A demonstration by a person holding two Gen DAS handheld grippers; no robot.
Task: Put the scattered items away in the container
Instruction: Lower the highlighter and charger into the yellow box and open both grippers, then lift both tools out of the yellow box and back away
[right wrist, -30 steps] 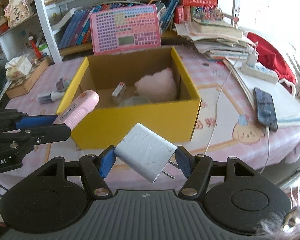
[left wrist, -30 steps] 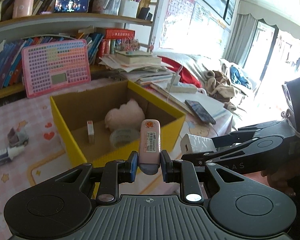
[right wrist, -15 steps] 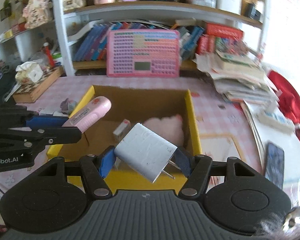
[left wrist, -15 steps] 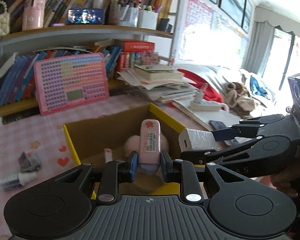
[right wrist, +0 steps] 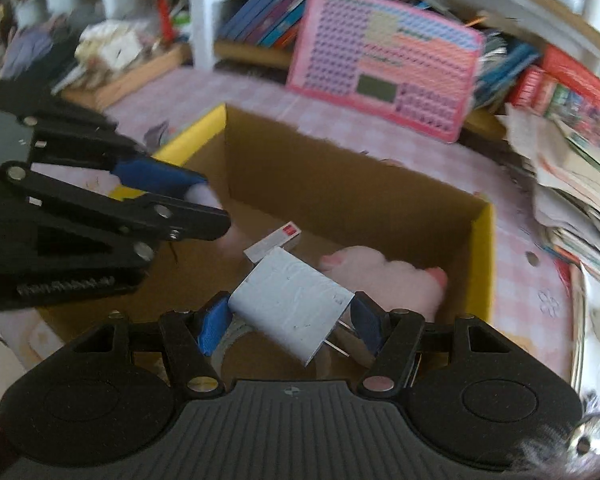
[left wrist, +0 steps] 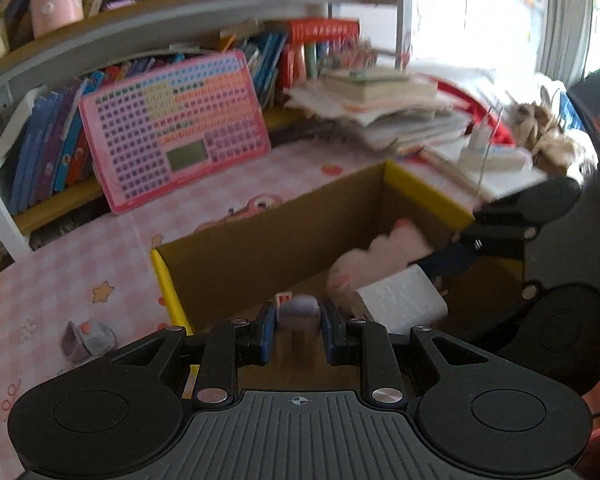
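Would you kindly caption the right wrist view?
Right gripper holding a white charger over the yellow box, beside the left gripper.

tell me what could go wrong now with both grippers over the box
1. The left gripper and right gripper are close together above the box, so they might knock each other.
2. The white charger sits tilted, prongs out; dropped, it may land on the pink plush toy and roll.
3. The pink tube is blurred, so its grip is uncertain.

White charger point(right wrist: 290, 304) tilted above yellow box point(right wrist: 485, 264), seemingly clamped.
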